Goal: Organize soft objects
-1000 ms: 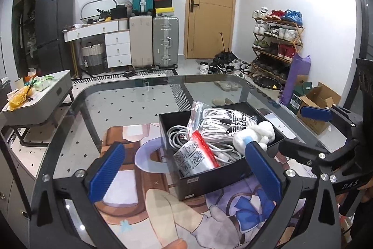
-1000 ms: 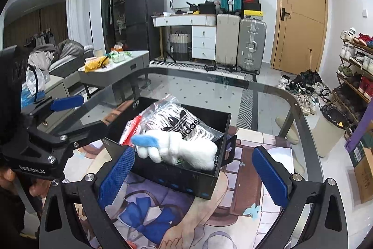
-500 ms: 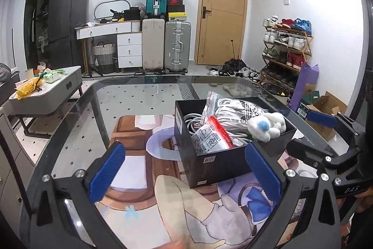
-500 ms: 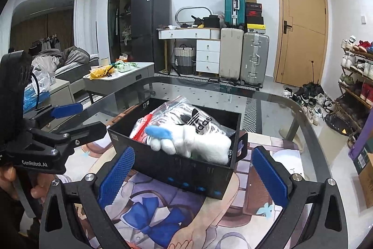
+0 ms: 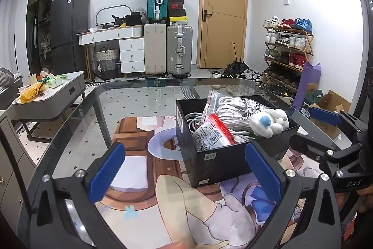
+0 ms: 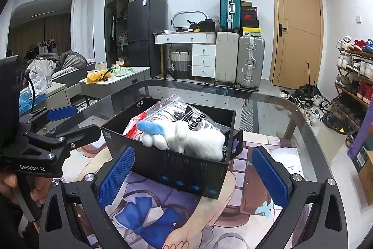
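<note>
Black box (image 5: 223,162) sits on the printed anime mat (image 5: 144,169) on the glass table (image 5: 130,97); use the box as reference. White plush toy (image 6: 186,139) with a blue ear lies on top of the contents at the box's right end, partly draped over the rim. Under and behind it: zip bags, one with an adidas print (image 6: 186,116), one with a red seal strip (image 5: 209,132), plus white cable coils.

Left gripper (image 5: 184,169): jaws spread wide, empty, held back from the box's near-left corner. Right gripper (image 6: 191,174): jaws spread wide, empty, just short of the box's long side, plush straight ahead and above fingertip line.

Handling guess: plush is light, squashy, non-fragile; pinch the fat body mid-section, not the ear. Bags look slick and floppy; grab at the seal strip.
</note>
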